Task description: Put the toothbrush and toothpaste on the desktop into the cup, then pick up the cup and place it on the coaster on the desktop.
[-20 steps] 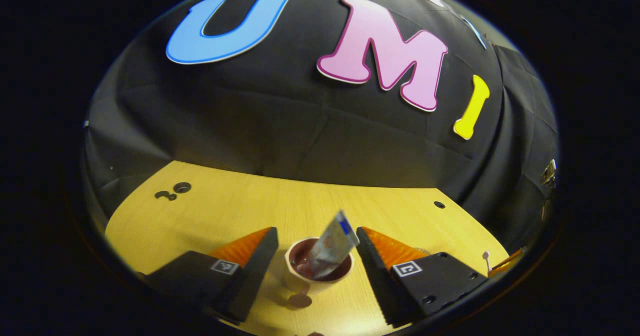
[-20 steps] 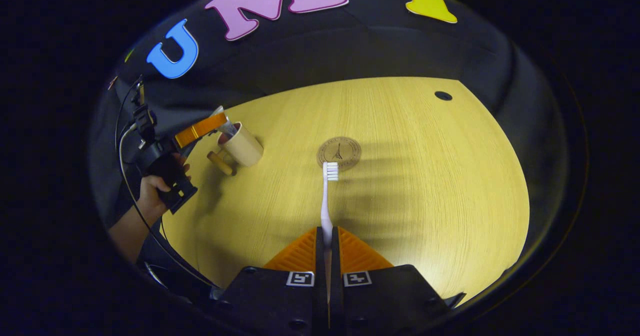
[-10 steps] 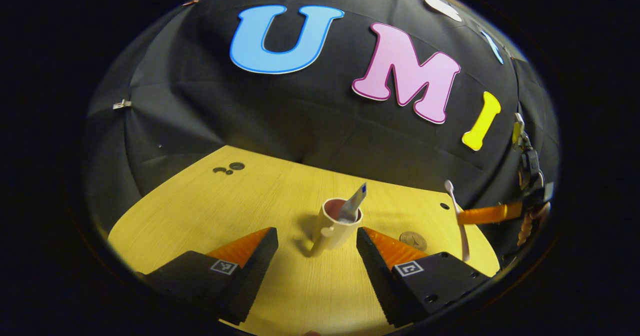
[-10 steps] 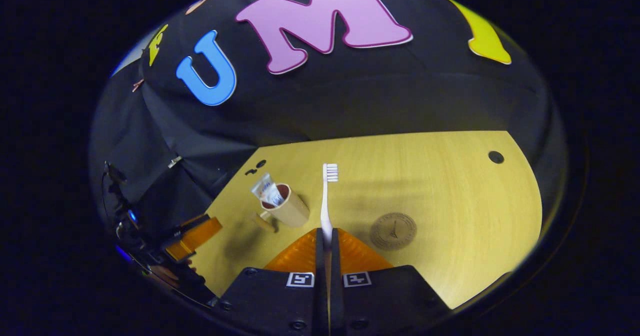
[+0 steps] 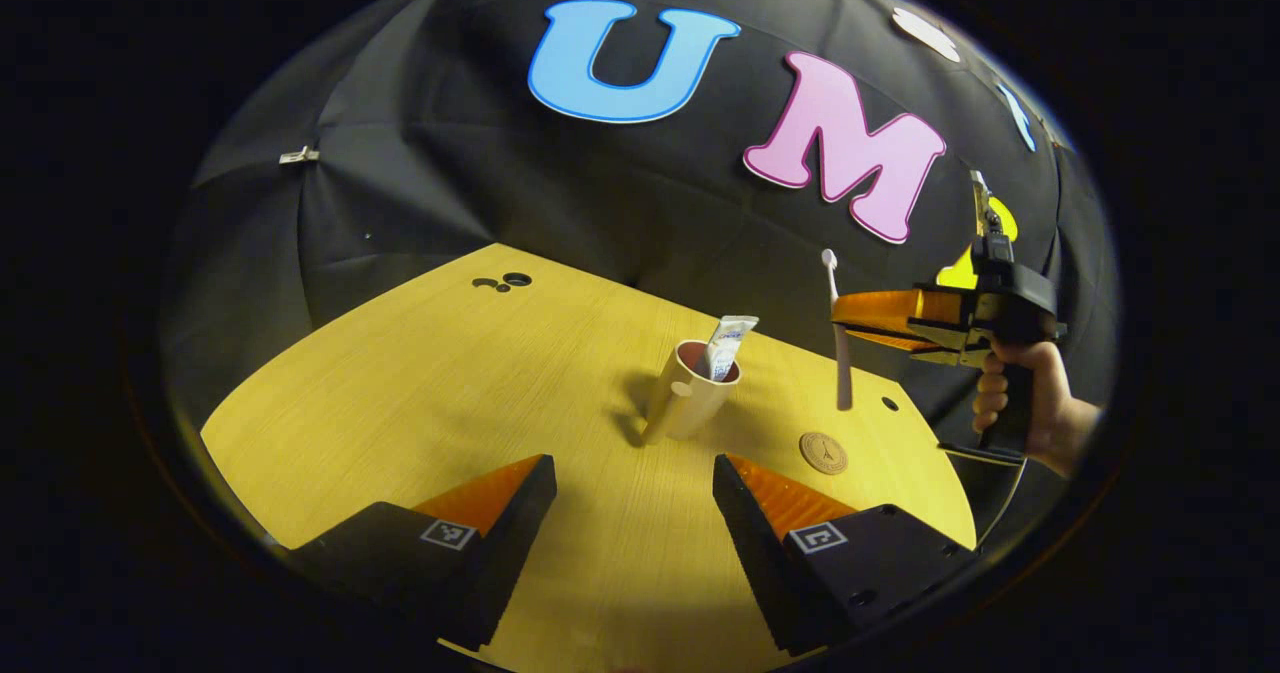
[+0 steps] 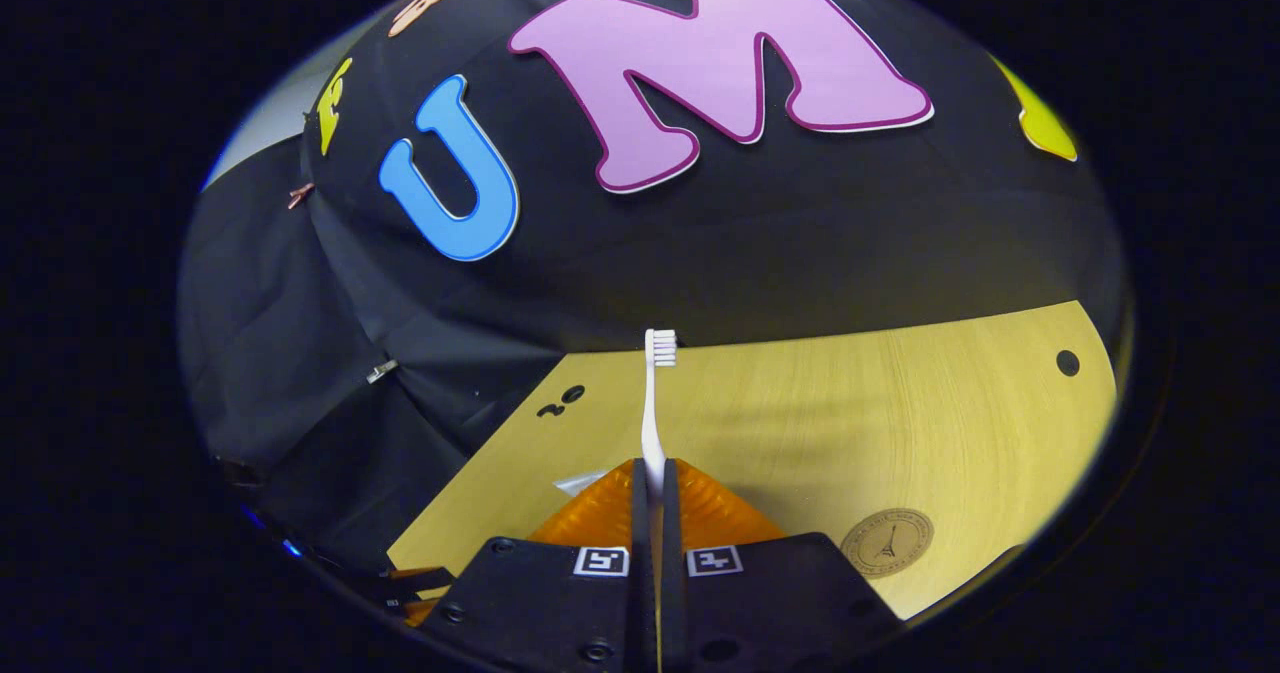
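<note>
Lifted higher, toothbrush (image 6: 651, 423) stands upright — clamped between right gripper's (image 6: 649, 473) fingers.

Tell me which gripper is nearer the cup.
Right, as far as the left gripper view shows. The right gripper, jaws shut on the toothbrush, hangs just beside and above the cup. The left gripper sits back from it, open.

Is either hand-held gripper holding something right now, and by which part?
The right hand-held gripper pinches the toothbrush on its handle, bristles up. The left hand-held gripper is open, holding nothing.
</note>
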Tool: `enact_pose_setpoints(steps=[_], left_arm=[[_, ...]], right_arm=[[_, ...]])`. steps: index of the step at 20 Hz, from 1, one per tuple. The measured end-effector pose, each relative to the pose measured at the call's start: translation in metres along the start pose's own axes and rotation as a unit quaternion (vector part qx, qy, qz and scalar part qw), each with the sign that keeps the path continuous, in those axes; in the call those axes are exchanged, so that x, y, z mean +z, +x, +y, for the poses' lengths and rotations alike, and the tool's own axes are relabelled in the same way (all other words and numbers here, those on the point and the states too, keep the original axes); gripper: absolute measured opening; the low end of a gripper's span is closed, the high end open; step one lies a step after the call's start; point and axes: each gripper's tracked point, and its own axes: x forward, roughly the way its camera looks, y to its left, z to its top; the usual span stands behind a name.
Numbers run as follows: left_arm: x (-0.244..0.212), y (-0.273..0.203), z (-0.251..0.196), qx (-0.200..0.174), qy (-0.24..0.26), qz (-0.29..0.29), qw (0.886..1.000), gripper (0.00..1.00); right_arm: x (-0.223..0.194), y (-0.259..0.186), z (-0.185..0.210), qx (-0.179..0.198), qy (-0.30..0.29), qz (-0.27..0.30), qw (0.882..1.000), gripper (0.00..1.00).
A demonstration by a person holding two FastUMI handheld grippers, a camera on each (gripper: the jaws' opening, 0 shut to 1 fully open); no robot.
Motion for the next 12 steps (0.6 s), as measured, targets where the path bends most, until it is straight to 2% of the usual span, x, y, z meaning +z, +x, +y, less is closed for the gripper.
enact_pose_setpoints(steps=[6,12], left_arm=[[-0.008,-0.006,0.020,0.007,-0.020,0.000,1.000,0.98],[-0.020,-0.002,0.045,0.012,-0.029,0.013,0.999,0.98]], right_arm=[[0.005,0.051,0.002,-0.006,0.026,-0.024,0.999,0.06],[0.007,0.091,0.002,-0.003,-0.001,-0.047,0.999,0.06]])
